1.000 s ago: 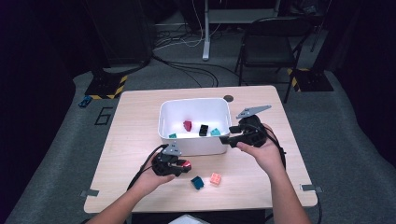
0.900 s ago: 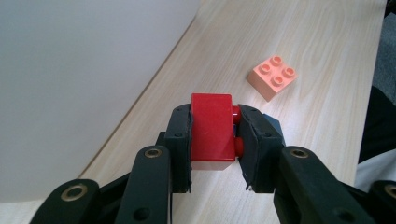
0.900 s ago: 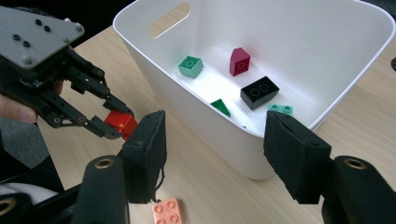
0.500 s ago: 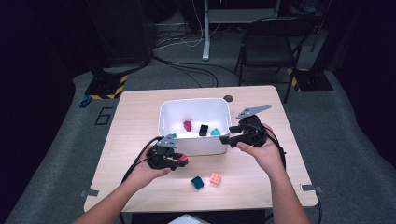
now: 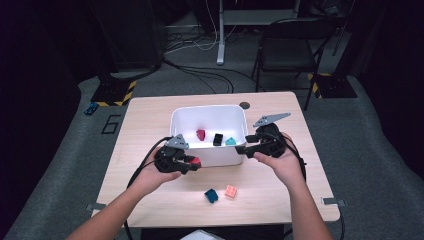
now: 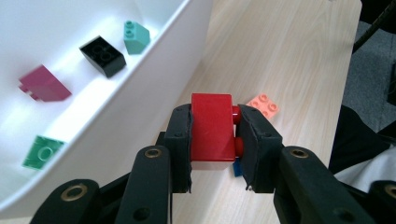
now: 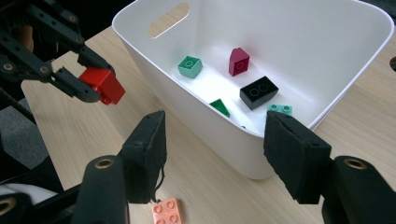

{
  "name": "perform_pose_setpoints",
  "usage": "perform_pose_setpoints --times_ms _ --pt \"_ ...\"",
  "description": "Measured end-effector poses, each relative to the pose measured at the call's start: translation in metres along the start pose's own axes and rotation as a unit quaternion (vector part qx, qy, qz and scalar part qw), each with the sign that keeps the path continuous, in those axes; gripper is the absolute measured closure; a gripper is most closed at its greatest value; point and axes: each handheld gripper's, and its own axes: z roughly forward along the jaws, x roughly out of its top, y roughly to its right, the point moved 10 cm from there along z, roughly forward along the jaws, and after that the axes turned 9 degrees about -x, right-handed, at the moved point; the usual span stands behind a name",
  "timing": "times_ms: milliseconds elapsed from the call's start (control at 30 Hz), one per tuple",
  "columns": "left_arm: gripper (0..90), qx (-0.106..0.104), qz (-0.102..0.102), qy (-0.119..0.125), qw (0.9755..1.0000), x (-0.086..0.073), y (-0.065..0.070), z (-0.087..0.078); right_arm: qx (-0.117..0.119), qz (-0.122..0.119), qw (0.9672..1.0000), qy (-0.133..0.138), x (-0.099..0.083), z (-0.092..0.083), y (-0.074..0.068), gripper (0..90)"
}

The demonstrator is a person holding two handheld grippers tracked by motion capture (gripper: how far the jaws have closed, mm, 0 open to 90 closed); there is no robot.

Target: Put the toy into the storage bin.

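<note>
Red brick (image 6: 212, 127): clamped in left hand-held gripper (image 5: 192, 162), just near of white bin (image 5: 175, 131) wall, above tabletop (image 5: 280, 180). Step judged: transfer to bin; next, carry over rim, release. Right hand-held gripper (image 7: 217, 154) stood wide, empty.

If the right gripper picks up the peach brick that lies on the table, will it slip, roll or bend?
The peach brick looks like hard moulded plastic, so it probably stays stiff. It lies flat with its studs up and has square sides, so it should slide when pushed, not roll. Its smooth faces may be a little slippery, yet the left gripper holds a similar red brick by its flat sides.
</note>
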Motion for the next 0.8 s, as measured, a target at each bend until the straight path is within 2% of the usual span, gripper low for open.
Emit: perform_pose_setpoints --times_ms 367,800 --pt "67.0 0.005 0.013 0.008 0.9999 0.029 -0.003 -0.012 -0.001 0.0 1.0 0.0 0.0 0.0 0.0 38.6" --pt "67.0 0.003 0.013 0.02 0.9997 0.061 -0.015 -0.01 0.0 0.0 1.0 0.002 0.0 -0.001 0.001 38.6"
